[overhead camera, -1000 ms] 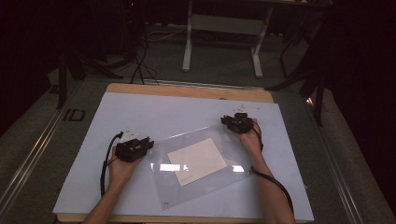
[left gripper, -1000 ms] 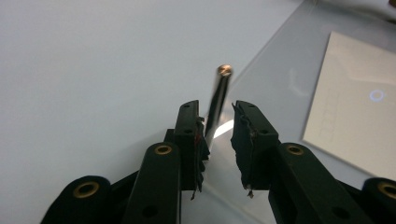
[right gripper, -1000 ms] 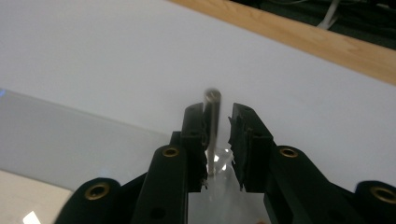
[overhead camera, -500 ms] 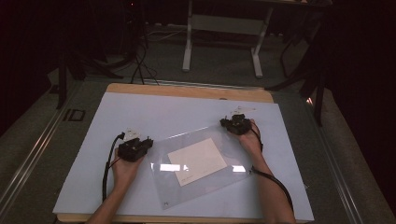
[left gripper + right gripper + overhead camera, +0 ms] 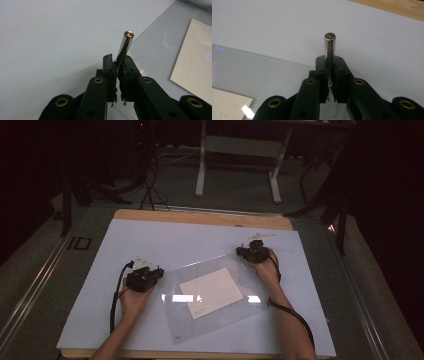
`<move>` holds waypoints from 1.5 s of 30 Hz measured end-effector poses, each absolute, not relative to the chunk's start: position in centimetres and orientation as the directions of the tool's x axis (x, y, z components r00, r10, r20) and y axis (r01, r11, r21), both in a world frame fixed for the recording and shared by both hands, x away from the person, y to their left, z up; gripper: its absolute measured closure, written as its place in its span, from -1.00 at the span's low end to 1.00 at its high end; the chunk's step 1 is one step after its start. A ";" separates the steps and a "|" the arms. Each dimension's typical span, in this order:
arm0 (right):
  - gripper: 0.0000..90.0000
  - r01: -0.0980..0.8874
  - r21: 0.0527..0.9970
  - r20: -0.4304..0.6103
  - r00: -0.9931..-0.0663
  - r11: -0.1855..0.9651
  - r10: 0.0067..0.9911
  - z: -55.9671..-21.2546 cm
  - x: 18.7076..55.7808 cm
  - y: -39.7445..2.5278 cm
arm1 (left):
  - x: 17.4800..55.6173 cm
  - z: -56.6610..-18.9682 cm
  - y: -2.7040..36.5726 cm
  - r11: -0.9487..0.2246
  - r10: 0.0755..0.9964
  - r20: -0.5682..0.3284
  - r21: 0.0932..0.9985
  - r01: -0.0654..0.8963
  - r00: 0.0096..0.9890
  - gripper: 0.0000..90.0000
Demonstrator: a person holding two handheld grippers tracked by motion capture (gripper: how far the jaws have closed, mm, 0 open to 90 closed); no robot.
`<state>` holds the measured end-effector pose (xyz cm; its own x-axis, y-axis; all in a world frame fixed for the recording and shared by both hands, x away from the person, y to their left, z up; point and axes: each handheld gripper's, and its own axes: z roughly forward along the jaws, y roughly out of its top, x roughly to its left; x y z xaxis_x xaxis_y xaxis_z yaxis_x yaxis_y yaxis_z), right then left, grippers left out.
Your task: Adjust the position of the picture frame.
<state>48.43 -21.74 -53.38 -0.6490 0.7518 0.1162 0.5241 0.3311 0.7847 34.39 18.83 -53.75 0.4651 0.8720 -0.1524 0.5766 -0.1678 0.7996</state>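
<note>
On the left of the high view, the left gripper point(image 5: 149, 274) sits in the person's left hand point(image 5: 132, 299), just beside the left edge of a clear plastic sheet point(image 5: 250, 285) that lies flat on the white table cover point(image 5: 150, 240). In the left gripper view its jaws stand narrow, clamped on a short metal rod point(image 5: 125, 46) that sticks out past the fingertips point(image 5: 108, 65) and leans a little to the right. Beyond the rod's tip lies bare white cover; to the right of the fingers the sheet's edge runs diagonally, and under the sheet farther right lies a cream card point(image 5: 197, 65) with a row of small printed boxes.

In the middle of the high view, that card point(image 5: 211, 291) rests under the sheet, between the two grippers and well apart from both.

On the right, the right gripper point(image 5: 254, 252) is held by the right hand point(image 5: 267, 270) at the sheet's far right corner. In the right gripper view its jaws are likewise narrow, pinching a second metal rod point(image 5: 329, 47) that stands almost straight up from between the fingers point(image 5: 321, 68). The sheet's edge passes left of and below the fingers, with a corner of the card point(image 5: 229, 106) at lower left, and the wooden table edge point(image 5: 392, 7) far beyond the rod.
</note>
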 end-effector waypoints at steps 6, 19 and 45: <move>0.86 0.548 0.781 0.136 -0.617 0.300 0.775 -52.3 47.6 -22.2 | 35.4 -52.8 18.9 -0.164 0.874 -0.144 0.811 0.561 0.463 0.87; 0.83 0.629 0.748 0.188 -0.507 0.212 0.841 -51.2 45.0 -22.5 | 41.5 -51.2 19.6 -0.183 0.874 -0.137 0.795 0.578 0.466 0.86; 0.79 0.644 0.744 0.223 -0.490 0.177 0.843 -53.2 45.0 -22.8 | 42.2 -52.9 18.9 -0.154 0.899 -0.157 0.760 0.631 0.409 0.85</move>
